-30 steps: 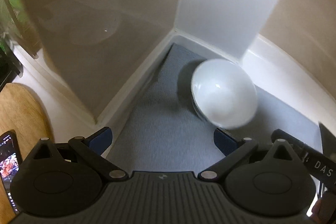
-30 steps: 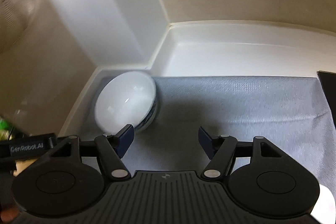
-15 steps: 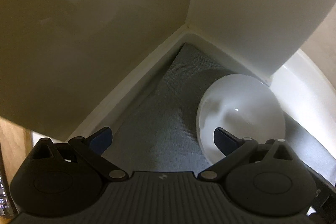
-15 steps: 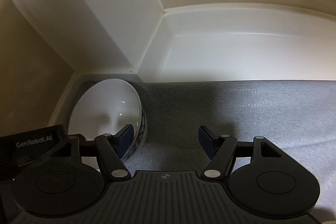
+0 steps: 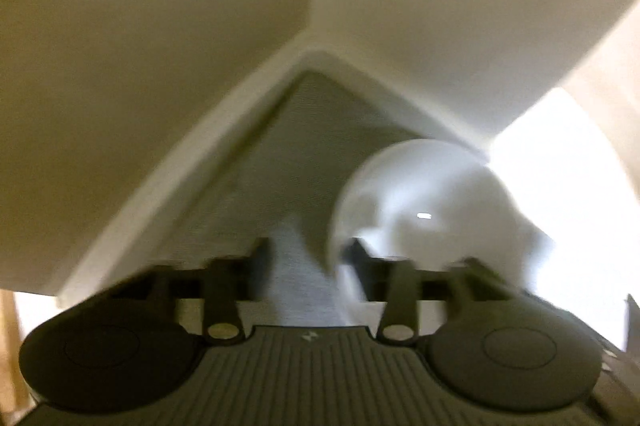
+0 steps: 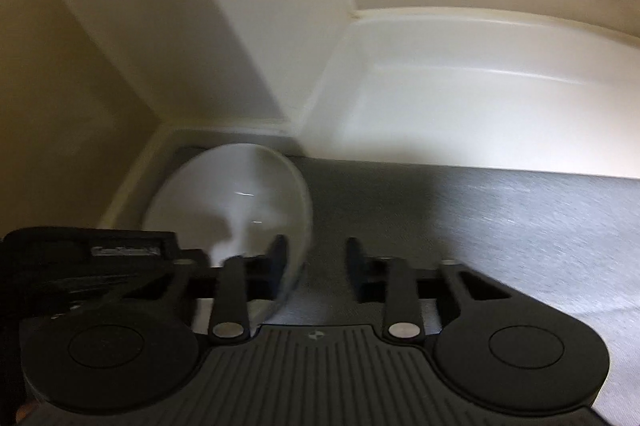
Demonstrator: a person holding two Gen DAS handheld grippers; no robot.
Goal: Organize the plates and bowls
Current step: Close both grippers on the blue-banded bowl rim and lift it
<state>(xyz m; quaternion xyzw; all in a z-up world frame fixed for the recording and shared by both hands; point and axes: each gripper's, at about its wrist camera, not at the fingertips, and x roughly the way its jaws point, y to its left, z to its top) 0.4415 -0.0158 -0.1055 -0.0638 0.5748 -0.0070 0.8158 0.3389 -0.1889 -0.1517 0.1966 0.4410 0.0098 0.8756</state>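
**Both grippers close in on the cornered bowl**

Nearest us, the jaws of the left gripper (image 5: pixel 306 258) and the right gripper (image 6: pixel 316 258) have narrowed since half a second ago to a small gap, and neither holds anything. Each straddles the rim of the white bowl (image 6: pixel 240 202), which now sits closer to both; we judge a two-handed grasp imminent. The bowl rests on the grey liner (image 6: pixel 460 218) in the shelf's back left corner. Beyond, the white walls (image 5: pixel 440 26) crowd it, limiting approach.
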